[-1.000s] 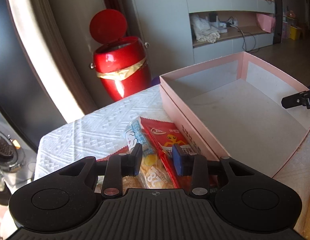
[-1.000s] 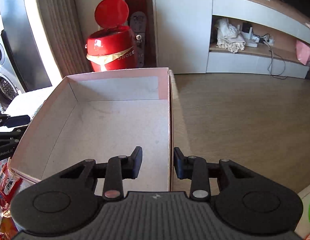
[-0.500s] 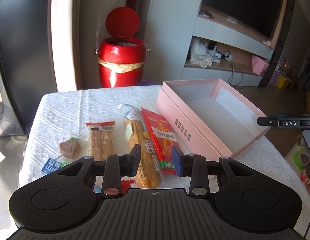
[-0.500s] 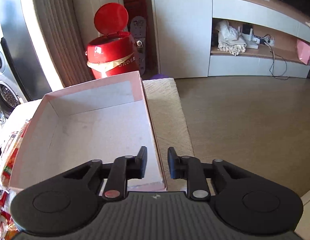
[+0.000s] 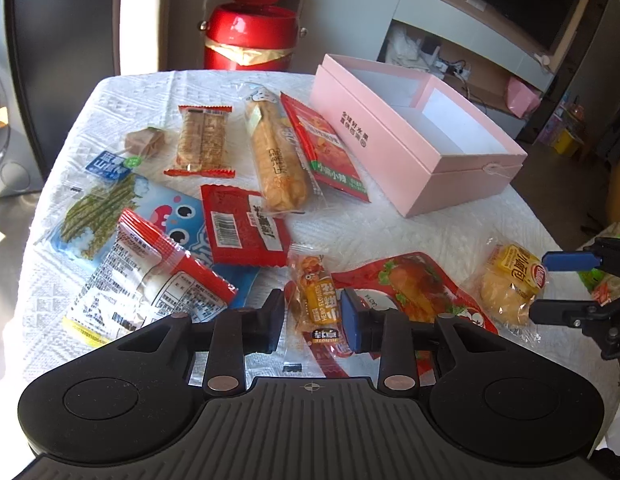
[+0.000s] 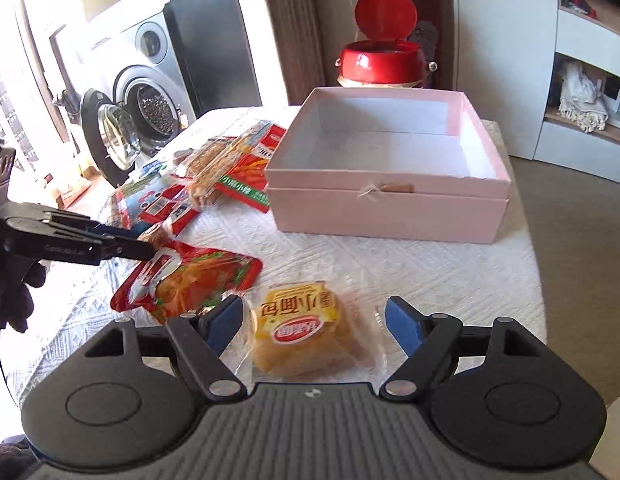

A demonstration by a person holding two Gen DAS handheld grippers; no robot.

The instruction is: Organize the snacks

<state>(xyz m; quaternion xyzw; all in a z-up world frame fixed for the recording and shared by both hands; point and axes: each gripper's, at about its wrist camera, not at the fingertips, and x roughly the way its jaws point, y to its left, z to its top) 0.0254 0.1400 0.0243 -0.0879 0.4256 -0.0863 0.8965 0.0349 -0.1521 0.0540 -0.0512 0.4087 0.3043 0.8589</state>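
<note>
An open, empty pink box (image 5: 414, 136) (image 6: 386, 196) stands on the white-clothed table (image 5: 410, 232). Several snack packets lie left of and in front of it. My right gripper (image 6: 314, 322) is open wide, its jaws on either side of a yellow bread packet (image 6: 310, 330) (image 5: 510, 284) that lies on the cloth. My left gripper (image 5: 312, 314) is open, with a small orange snack stick packet (image 5: 316, 300) between its fingertips. A red chicken packet (image 5: 414, 284) (image 6: 197, 280) lies between the two grippers.
A red lidded bin (image 5: 249, 28) (image 6: 384, 56) stands beyond the table. A washing machine (image 6: 145, 96) with its door open is at the left. White shelving (image 5: 470, 52) is at the back right. The table's edges are near on the left and right.
Both grippers have pulled back from the box to the table's near side. My right gripper has opened wide around the yellow bread packet. My left gripper now hangs over the orange snack stick.
</note>
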